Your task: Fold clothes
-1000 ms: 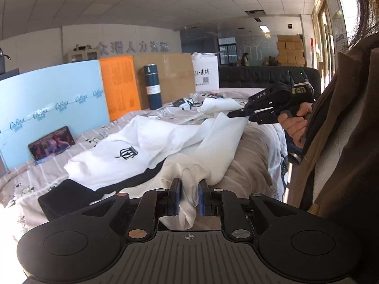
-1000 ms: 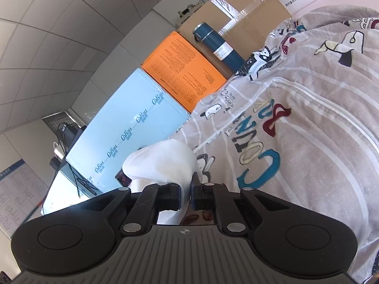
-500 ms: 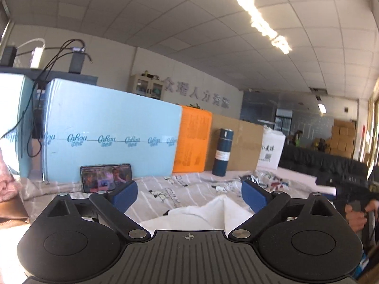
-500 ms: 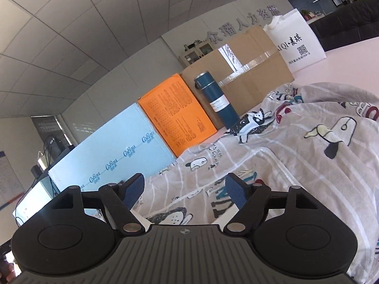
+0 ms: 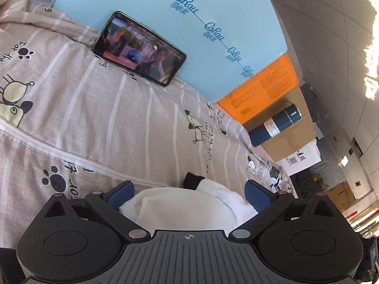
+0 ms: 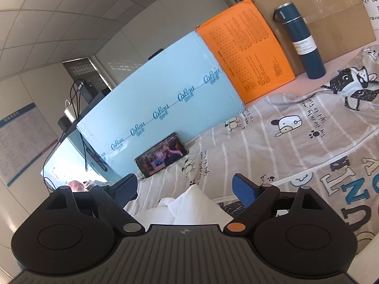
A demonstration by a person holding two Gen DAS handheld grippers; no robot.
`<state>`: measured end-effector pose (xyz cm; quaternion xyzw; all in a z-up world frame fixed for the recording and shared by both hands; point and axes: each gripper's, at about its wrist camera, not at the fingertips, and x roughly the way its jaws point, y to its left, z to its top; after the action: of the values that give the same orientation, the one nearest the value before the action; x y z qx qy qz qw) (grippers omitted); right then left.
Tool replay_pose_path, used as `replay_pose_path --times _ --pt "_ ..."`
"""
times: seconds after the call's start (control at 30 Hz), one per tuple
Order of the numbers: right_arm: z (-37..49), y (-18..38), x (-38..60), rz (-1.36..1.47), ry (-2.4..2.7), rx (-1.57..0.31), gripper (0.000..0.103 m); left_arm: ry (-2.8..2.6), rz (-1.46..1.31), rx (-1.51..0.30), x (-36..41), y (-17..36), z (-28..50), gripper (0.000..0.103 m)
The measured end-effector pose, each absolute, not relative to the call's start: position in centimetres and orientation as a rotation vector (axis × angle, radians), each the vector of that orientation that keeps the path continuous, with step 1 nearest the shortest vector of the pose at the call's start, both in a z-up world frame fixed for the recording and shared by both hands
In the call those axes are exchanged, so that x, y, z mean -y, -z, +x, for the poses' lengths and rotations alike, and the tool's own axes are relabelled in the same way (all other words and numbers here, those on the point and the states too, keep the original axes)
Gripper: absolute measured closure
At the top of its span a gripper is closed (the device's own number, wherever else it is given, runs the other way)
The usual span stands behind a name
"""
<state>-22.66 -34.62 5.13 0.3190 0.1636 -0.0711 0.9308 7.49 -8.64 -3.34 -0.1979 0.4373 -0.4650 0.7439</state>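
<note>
A white garment (image 5: 189,207) lies bunched on the patterned grey bedsheet (image 5: 118,123), with a black piece of cloth (image 5: 193,181) at its far edge. My left gripper (image 5: 188,195) is open wide above it, its blue pads clear of the cloth. In the right wrist view a peak of the white garment (image 6: 189,204) lies below and between my right gripper's (image 6: 184,189) jaws, which are opening, and the pads do not press on it.
A phone (image 5: 139,48) playing video leans on a light blue board (image 6: 161,104) at the back. Beside it stand an orange board (image 6: 246,52), a cardboard box (image 6: 331,14) and a dark blue flask (image 6: 300,40). A monitor with cables (image 6: 73,156) is at the left.
Both grippers were shut on white cloth a second ago and have let go and spread wide. The left view has rolled and swung toward the phone; the right has risen and levelled.
</note>
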Motion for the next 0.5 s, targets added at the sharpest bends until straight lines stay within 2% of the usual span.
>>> replay_pose_path --times 0.2,0.27,0.3,0.33,0.37,0.4,0.43,0.47,0.5 --pt "-18.4 -1.5 34.2 0.696 0.117 -0.484 0.016 1.069 -0.209 -0.853 9.7 2.7 4.6 0.005" --pt "-17.6 -0.4 34.1 0.704 0.116 -0.53 0.017 1.058 -0.113 -0.8 10.3 2.4 3.6 0.02" --pt "-17.5 -0.1 34.0 0.698 0.123 -0.541 0.02 1.051 -0.077 -0.781 10.5 2.4 3.2 0.046" --pt "-17.4 0.1 33.8 0.681 0.136 -0.55 0.035 1.053 -0.05 -0.77 10.6 2.3 3.0 0.065" --pt "-17.4 0.1 33.7 0.652 0.156 -0.555 0.061 1.069 -0.054 -0.768 10.5 2.2 2.9 0.071" --pt "-17.5 0.1 33.5 0.626 0.171 -0.56 0.07 1.084 -0.062 -0.753 10.3 2.0 2.7 0.08" --pt "-17.6 0.0 33.5 0.61 0.176 -0.556 0.082 1.093 -0.059 -0.72 10.0 1.5 2.2 0.083" --pt "-18.1 -0.1 33.6 0.604 0.172 -0.535 0.09 1.101 -0.053 -0.673 9.6 1.0 1.6 0.084" --pt "-18.7 -0.4 33.7 0.601 0.161 -0.504 0.092 1.111 -0.047 -0.622 9.1 0.4 0.8 0.085"
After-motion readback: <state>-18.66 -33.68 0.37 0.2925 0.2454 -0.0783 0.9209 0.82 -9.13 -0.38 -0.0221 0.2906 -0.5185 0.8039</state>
